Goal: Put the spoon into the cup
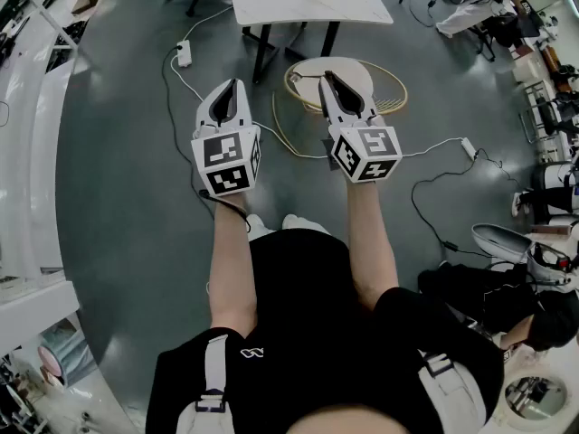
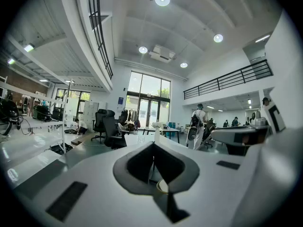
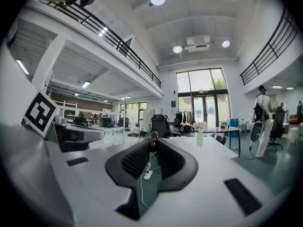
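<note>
The person stands on the grey floor [image 1: 118,170] and holds both tools forward at the same height. The left tongs [image 1: 237,84] are pressed together at the tips. In the left gripper view the left tongs [image 2: 154,143] leave only a lens-shaped gap behind the tips, and nothing is held in it. The right tongs [image 1: 326,74] are closed in the same way. In the right gripper view a small dark red-brown spot sits just at the tips of the right tongs [image 3: 153,139], and I cannot tell what it is.

The white surface [image 1: 308,3] is at 12 o'clock from the tongs, well apart from them. A round stool [image 1: 306,72] with wire hoops stands on the floor under the right tongs. A power strip [image 1: 185,54] lies at 10 o'clock from the left tongs.

Small pale things stand on the surface [image 2: 142,138], too small to say if one is the cup. I cannot tell where the spoon is.
</note>
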The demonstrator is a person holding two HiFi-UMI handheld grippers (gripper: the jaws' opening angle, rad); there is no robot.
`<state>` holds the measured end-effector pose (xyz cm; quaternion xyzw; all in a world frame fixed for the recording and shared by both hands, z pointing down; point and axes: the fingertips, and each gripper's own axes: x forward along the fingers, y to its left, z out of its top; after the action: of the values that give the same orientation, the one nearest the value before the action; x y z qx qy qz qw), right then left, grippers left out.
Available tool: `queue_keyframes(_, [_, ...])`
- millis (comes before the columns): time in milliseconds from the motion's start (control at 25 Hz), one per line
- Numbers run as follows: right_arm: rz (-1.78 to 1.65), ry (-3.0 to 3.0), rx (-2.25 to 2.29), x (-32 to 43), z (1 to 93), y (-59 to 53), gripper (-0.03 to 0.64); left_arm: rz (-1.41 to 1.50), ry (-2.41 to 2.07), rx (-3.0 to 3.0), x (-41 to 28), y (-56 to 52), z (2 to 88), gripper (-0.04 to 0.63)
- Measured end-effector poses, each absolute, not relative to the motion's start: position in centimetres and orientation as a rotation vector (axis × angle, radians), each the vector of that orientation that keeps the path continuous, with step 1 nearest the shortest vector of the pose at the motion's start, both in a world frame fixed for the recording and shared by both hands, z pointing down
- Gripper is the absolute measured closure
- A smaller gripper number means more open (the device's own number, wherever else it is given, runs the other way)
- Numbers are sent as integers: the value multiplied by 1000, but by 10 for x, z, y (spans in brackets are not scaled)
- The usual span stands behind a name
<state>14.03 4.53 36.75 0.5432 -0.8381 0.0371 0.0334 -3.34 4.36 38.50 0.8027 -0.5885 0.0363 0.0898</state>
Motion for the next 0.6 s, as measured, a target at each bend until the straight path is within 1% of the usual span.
queue_keyframes(200, [112, -2594, 1674, 132, 369, 40, 565, 105, -1750, 2389, -42, 36, 387, 578])
queue_keyframes(360, [137, -2681, 1670, 126, 353, 39, 565, 98, -1752, 2385, -47, 33, 386, 578])
queue_keyframes(600, [112, -2655, 1678, 123, 338, 39, 565, 63, -1742, 2369, -60, 29, 380, 578])
